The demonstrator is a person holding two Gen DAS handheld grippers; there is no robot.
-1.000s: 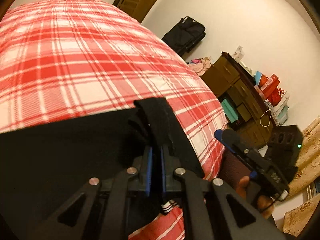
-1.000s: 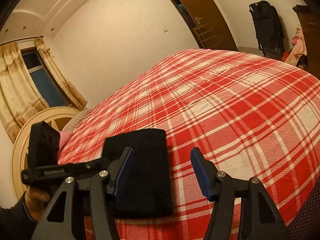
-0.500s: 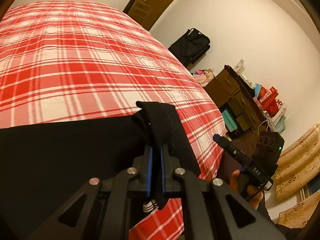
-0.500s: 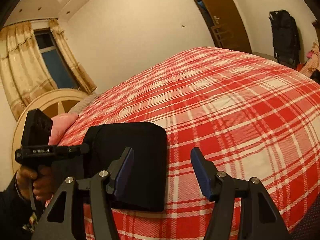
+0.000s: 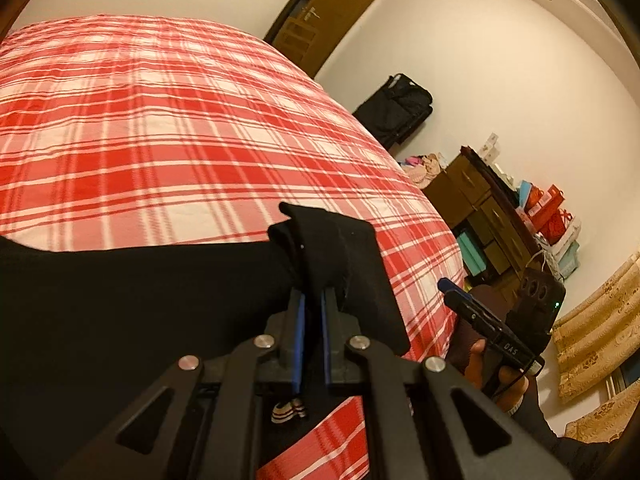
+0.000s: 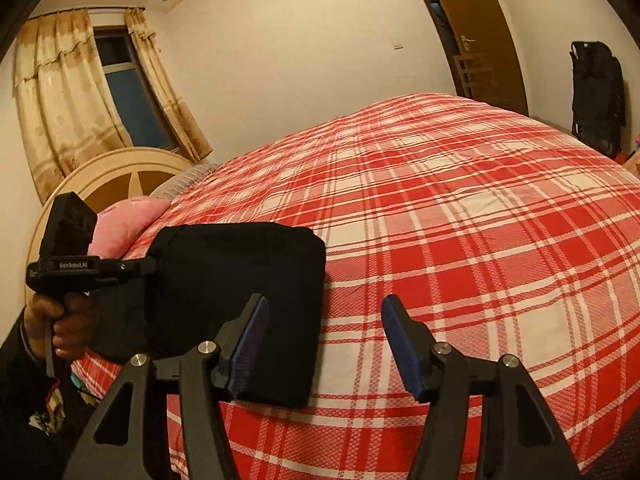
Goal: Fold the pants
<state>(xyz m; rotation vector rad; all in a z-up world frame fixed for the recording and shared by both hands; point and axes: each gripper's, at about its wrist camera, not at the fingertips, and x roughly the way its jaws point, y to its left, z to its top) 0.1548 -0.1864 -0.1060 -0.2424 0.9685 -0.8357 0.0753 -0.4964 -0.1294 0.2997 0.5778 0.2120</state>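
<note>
Your left gripper [image 5: 311, 312] has carried the black pants [image 5: 132, 304] sideways across the plaid bedspread [image 5: 180, 120], clamped on their edge; your right gripper [image 6: 324, 344] hovers wide, empty.

left wrist view close over black pants [image 5: 140, 312], facing dresser [image 5: 480, 208], right wrist view facing window [image 6: 132, 92], both sharing plaid bed [image 6: 460, 220]

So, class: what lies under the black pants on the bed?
Under the black pants lies the red plaid bedspread, visible all around them. Whatever sits directly beneath the fabric is covered. The left gripper pinches one fold.
</note>
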